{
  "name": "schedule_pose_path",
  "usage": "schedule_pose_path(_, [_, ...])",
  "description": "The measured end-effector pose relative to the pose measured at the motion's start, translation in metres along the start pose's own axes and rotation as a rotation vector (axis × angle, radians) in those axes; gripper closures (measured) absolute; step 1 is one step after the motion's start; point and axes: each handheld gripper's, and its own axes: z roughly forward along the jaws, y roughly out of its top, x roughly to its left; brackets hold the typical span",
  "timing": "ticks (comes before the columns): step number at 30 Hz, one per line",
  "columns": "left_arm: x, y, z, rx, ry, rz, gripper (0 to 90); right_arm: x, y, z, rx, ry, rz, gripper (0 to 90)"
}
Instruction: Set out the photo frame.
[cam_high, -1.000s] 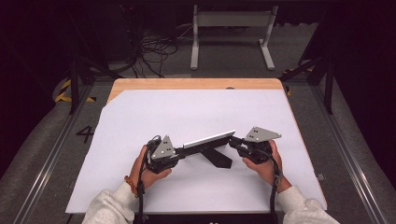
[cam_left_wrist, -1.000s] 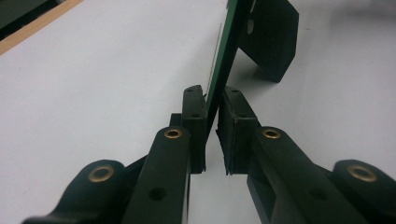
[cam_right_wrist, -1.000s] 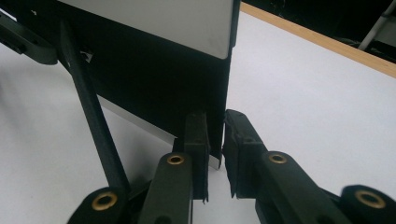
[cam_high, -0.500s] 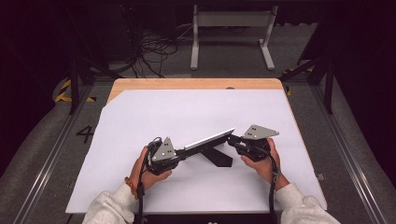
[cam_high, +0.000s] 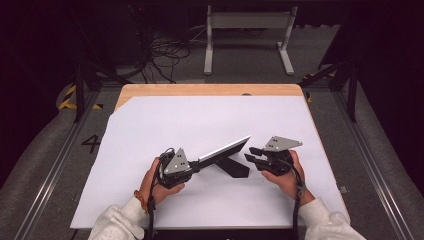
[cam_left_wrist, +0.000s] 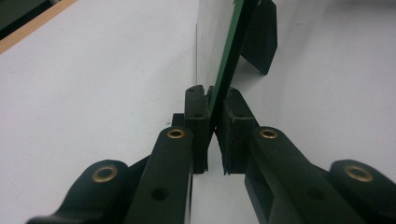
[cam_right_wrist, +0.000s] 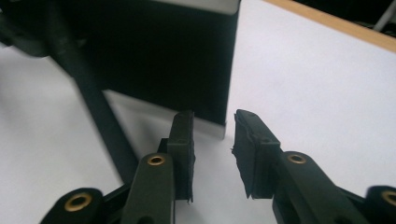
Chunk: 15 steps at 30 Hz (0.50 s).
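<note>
Left gripper (cam_high: 196, 163) is clamped on one end of a thin flat panel (cam_high: 224, 150); in the left gripper view its pads (cam_left_wrist: 198, 116) press on the panel's green edge (cam_left_wrist: 229, 60) from both sides. The panel stands tilted on the white sheet (cam_high: 200, 125) that covers the table (cam_high: 210, 90), propped by a black stand (cam_high: 234, 167) that rests on the sheet below its raised end. That raised end points toward the right gripper (cam_high: 252, 155), which sits just beside it without touching. The right gripper's jaws stand apart with nothing between them; in the right gripper view the panel's dark back (cam_right_wrist: 154, 56) and its pale lower edge lie just ahead of the open fingers (cam_right_wrist: 182, 140), and the stand's black leg (cam_right_wrist: 100, 121) slants down at the left. No box, tray or other container is on the table, so nothing is held in one. Compared with a second ago, the right gripper was close against the panel's end with its jaws nearly together, and it has now drawn slightly away while its jaws have just been opening. The panel, its stand and the left gripper lie as they did before, and both hands (cam_high: 160, 185) rest low near the table's near edge.
</note>
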Motion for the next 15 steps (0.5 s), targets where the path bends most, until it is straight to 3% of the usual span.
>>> schedule_pose_path(7, [-0.001, 0.0, 0.001, 0.01, 0.01, 0.004, 83.1, 0.009, -0.017, -0.016, 0.033, 0.091, 0.014, 64.0])
schedule_pose_path(12, [-0.001, -0.002, 0.001, 0.014, 0.003, 0.003, 81.3, 0.019, -0.021, -0.016, 0.054, 0.104, -0.004, 59.9])
schedule_pose_path(15, [-0.002, -0.005, -0.002, 0.023, 0.007, 0.005, 79.8, 0.017, -0.024, -0.011, 0.065, 0.102, 0.018, 57.9])
